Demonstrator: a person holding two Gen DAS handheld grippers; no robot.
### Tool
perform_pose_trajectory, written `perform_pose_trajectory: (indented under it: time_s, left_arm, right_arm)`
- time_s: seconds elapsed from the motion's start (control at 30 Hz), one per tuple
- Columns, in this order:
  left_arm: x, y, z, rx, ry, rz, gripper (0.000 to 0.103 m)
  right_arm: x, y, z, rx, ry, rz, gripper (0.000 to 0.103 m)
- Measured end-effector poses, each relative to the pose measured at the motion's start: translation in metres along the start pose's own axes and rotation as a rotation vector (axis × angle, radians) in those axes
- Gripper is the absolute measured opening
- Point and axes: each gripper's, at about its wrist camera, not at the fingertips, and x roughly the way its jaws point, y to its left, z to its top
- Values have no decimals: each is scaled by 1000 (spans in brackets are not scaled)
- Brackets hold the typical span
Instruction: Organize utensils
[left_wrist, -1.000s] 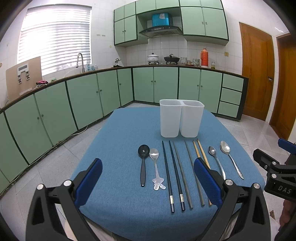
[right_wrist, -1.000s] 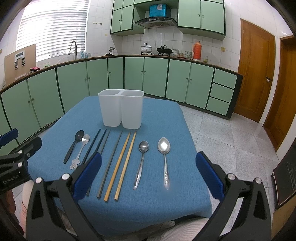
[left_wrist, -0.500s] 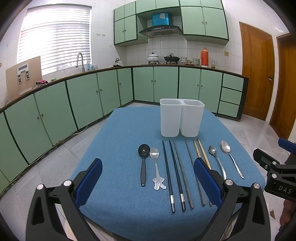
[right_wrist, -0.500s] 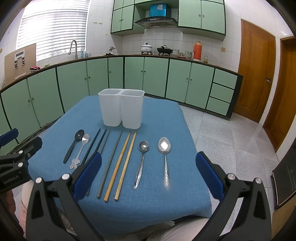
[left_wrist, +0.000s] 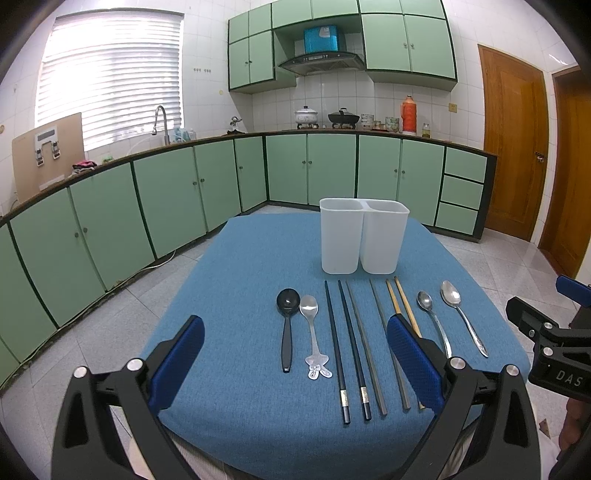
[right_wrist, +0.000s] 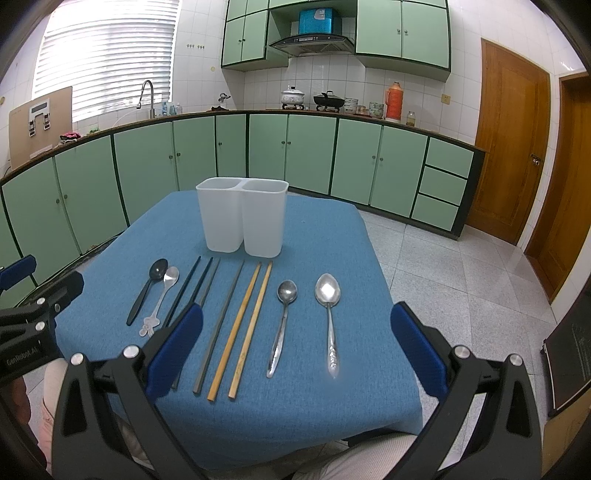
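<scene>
Left tongs (left_wrist: 295, 363): I'm holding them spread wide over the near table edge, gripping nothing, blue pads framing the row of utensils.
Right tongs (right_wrist: 297, 345): I'm keeping these gaping wide too, nothing between the pads, hovering at the near edge.
Table (right_wrist: 332, 229): it's wearing a blue cloth and carrying everything.
Holder (left_wrist: 364, 236): the white two-compartment holder is standing upright at the far middle, just beyond the utensil tips; I cannot tell what is lying inside.
Black spoon (left_wrist: 287, 326): it's lying at the left end of the row, bowl pointing away from me.
Figure-handled spoon (left_wrist: 314, 336): it's sitting just beside the black one.
Dark chopsticks (left_wrist: 345, 347): the pair is lying side by side, metal bands at the near ends.
Grey chopsticks (right_wrist: 221, 325): they're lying next along, slightly splayed.
Wooden chopsticks (right_wrist: 243, 326): the pair is running parallel, right of the grey ones.
Small steel spoon (right_wrist: 282, 325): it's resting right of the wood.
Large steel spoon (right_wrist: 328, 317): it's closing the row on the right.
</scene>
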Motion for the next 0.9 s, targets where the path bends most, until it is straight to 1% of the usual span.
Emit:
perform_pose_trajectory:
  time_s: [0.9]
  left_arm:
    - [0,2,1,-2,1,-1,97]
  right_arm:
    - [2,-2,-3,-1,0,-2,98]
